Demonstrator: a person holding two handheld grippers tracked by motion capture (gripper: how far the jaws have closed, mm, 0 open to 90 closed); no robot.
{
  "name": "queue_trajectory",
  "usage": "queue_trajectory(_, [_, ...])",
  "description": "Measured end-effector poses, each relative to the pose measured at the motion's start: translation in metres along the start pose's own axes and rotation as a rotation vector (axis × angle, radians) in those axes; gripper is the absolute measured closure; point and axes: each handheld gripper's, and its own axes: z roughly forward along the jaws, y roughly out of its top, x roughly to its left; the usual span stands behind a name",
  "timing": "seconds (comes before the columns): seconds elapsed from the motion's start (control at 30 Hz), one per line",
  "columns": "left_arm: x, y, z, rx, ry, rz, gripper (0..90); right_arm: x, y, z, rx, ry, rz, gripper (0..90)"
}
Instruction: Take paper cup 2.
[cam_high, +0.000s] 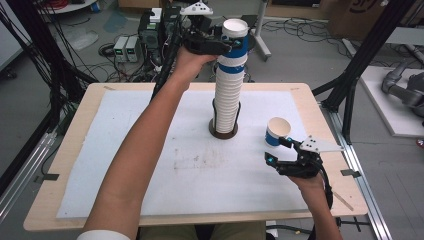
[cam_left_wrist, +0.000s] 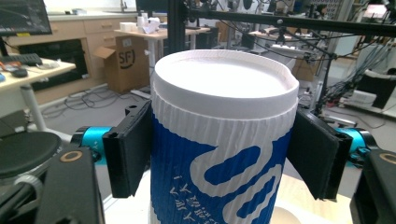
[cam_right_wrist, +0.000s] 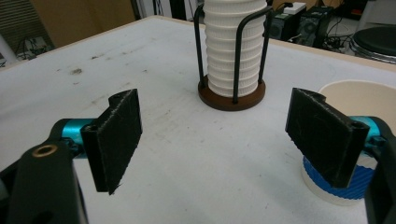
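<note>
A tall stack of white ribbed paper cups stands in a black wire holder on a round brown base at the middle of the table. The top cup, white with a blue wavy print, sits at the head of the stack. My left gripper, raised high, has its black pads pressed on both sides of it. A single white and blue cup stands upright on the mat at the right. My right gripper stands open just in front of it, and in the right gripper view the cup lies behind the right jaw.
A white mat covers the wooden table. Beyond the far edge are black frame posts, cables and power boxes on the floor. A chair seat shows low at the left of the left gripper view.
</note>
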Motion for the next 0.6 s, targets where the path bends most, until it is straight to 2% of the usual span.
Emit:
queue_trajectory(0.27, [0.0,0.016,-0.011,-0.055,0.008,-0.01,27.6,0.001,0.001,0.0,-0.004,0.001,-0.001,18.9])
queue_trajectory(0.6, [-0.001,0.028,-0.03,-0.121,0.001,-0.01,27.7,0.002,0.001,0.002,-0.001,0.009,-0.003,18.9])
